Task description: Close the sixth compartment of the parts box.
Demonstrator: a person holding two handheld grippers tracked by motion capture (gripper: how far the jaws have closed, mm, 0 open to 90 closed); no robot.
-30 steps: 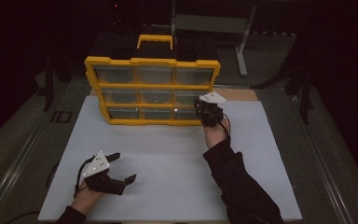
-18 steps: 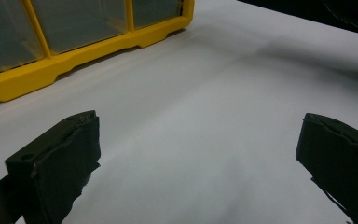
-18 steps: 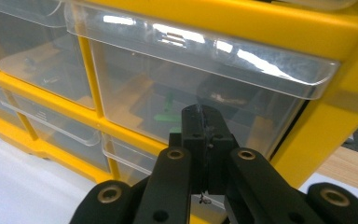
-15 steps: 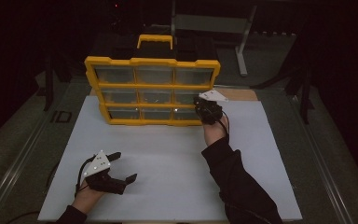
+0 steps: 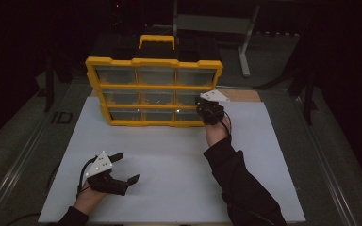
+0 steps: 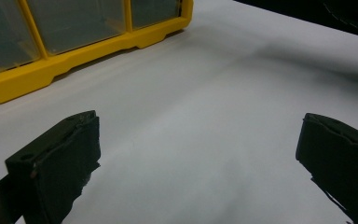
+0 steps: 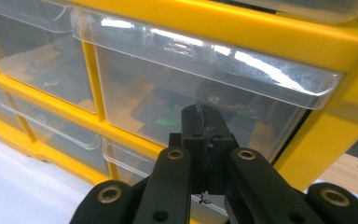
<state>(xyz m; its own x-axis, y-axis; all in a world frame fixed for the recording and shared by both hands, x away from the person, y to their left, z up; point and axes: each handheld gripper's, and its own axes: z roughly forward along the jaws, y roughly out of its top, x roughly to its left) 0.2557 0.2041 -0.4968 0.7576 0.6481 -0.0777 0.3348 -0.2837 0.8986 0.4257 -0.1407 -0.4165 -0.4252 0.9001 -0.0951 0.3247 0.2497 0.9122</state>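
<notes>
Drawer of yellow organizer: right gripper fingers pressed together at its front, holding nothing; left gripper fingers spread wide, empty

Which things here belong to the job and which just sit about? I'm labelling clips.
In the job: right tool, shut, at the middle-row right drawer of the yellow organiser.
Just about: left tool, open over the white mat; metal stand.
</notes>
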